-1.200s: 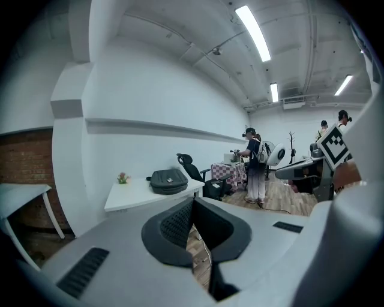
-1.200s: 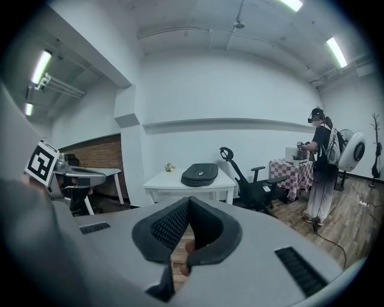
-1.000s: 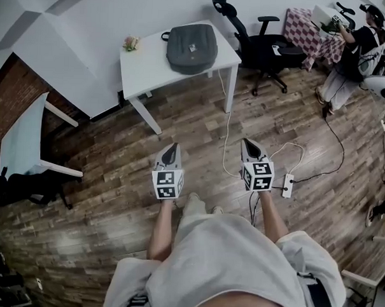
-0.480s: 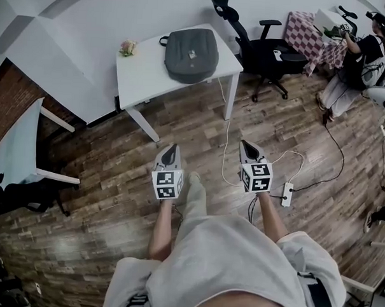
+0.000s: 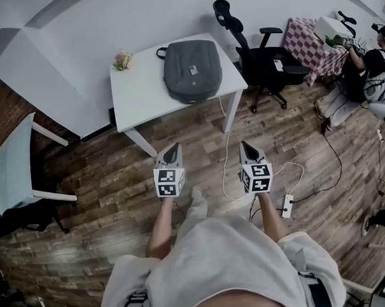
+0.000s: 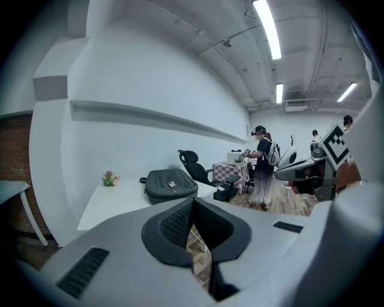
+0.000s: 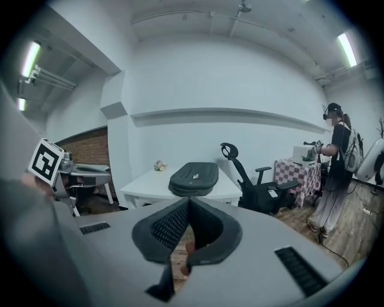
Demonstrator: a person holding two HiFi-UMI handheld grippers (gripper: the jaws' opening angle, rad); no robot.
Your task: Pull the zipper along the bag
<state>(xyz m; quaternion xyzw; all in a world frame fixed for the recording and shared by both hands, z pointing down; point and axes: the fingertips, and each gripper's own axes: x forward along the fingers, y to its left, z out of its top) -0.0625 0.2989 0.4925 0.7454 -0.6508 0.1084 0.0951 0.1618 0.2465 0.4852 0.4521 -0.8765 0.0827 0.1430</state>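
Nothing of the task was done yet: the grey bag (image 5: 192,68) lay flat on the white counter (image 5: 136,96), well apart from both claws, which hung over the wooden floor (image 5: 102,177). The left claw (image 5: 173,147) and the right claw (image 5: 245,146) were each closed tight, with nothing between the jaws. The zipper was too small to make out; the approach, the grasp and the whole pull were left.

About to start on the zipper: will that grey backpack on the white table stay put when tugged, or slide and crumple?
The backpack looks soft-sided and lies flat, so it will probably bunch. The table top looks smooth, so it may slide unless pinned.
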